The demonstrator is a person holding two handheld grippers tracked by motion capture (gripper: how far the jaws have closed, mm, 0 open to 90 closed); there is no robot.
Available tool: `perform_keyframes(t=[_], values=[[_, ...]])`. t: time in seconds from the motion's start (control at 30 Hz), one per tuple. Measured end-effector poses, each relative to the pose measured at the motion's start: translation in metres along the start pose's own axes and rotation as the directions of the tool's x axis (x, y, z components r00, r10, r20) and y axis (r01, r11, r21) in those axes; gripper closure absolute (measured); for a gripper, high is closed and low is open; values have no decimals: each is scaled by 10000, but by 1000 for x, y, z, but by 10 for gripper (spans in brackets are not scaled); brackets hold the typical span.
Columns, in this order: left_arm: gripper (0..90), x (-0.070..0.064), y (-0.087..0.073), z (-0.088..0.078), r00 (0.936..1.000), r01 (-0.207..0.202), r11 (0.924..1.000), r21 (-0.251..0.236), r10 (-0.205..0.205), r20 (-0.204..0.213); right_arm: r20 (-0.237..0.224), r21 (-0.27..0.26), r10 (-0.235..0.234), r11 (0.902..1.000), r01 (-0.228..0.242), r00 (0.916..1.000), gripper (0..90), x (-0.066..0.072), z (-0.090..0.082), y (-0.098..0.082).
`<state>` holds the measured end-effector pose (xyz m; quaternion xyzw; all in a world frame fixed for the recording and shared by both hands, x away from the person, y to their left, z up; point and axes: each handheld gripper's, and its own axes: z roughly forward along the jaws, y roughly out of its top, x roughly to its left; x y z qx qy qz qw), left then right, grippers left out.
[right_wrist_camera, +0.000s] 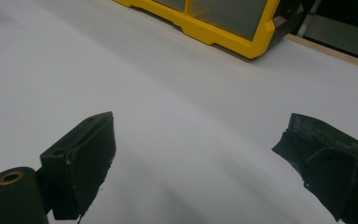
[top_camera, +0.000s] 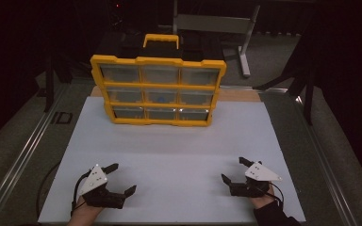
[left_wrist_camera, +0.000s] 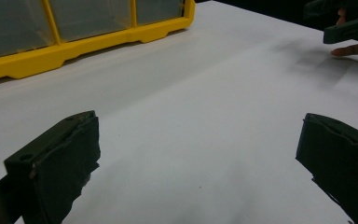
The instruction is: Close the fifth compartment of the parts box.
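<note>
A yellow organiser case [top_camera: 159, 89] with a carry handle and several clear drawers stands upright at the far middle of the white board [top_camera: 169, 155]. One middle drawer holds something blue [top_camera: 160, 99]. My left gripper [top_camera: 122, 178] rests near the front left of the board, open, with nothing between its jaws. My right gripper [top_camera: 233, 170] rests near the front right, open and empty too. The left gripper view shows the case's lower edge [left_wrist_camera: 84, 39] and the other gripper [left_wrist_camera: 349, 30] far off. In the right gripper view the case's corner [right_wrist_camera: 223, 28] lies ahead.
The white board lies on a grey table with metal rails [top_camera: 23, 155] along both sides. A strip of wood [top_camera: 238, 95] shows behind the case. A grey metal stand [top_camera: 242, 44] is in the dark background.
</note>
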<state>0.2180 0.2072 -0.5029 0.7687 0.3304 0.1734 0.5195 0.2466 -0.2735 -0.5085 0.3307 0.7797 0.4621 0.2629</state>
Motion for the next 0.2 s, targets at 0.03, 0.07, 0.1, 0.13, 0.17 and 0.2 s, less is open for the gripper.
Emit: perform_keyframes(t=[0.03, 0.07, 0.1, 0.13, 0.17, 0.2], values=[[0, 0, 0, 0, 10000, -3, 10000, 2, 3, 8, -2, -3, -17, 10000, 17, 10000, 94, 0, 0, 0], [0, 0, 0, 0, 10000, -16, 10000, 2, 16, 3, -3, 7, 2, 10000, -2, 10000, 94, 0, 0, 0], [0, 0, 0, 0, 10000, -18, 10000, 0, 18, 7, -24, 12, -26, 10000, 26, 10000, 94, 0, 0, 0], [0, 0, 0, 0, 10000, -18, 10000, 0, 18, 7, -24, 24, -46, 10000, 46, 10000, 94, 0, 0, 0], [0, 0, 0, 0, 10000, -18, 10000, -7, 18, -1, -41, 0, -36, 10000, 36, 10000, 95, 0, 0, 0], [0, 0, 0, 0, 10000, -18, 10000, -7, 18, -1, -41, 0, -36, 10000, 36, 10000, 95, 0, 0, 0]])
